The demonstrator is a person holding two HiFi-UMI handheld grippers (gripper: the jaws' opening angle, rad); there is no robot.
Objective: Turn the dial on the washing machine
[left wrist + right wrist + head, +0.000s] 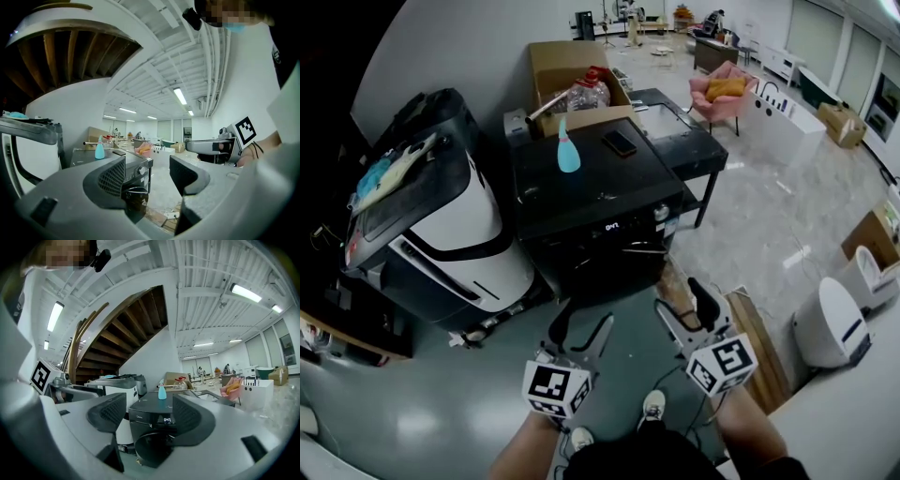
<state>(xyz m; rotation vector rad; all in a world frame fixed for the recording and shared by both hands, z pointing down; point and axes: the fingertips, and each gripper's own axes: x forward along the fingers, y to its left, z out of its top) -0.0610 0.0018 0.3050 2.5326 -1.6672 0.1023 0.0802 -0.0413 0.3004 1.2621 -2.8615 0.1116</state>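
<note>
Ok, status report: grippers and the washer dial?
Left gripper open, empty. Right gripper open, empty. Both short of the washing machine; dial untouched. Spray bottle on top, away from the dial.

Big open hall here, more test lab or showroom than home: glossy grey floor (769,216), strip lights (245,293) on a white beamed ceiling, and a washing machine (600,220) standing loose among a cardboard box (562,70), pink armchair (722,98), white bathtub (787,120) and toilet (832,323)
</note>
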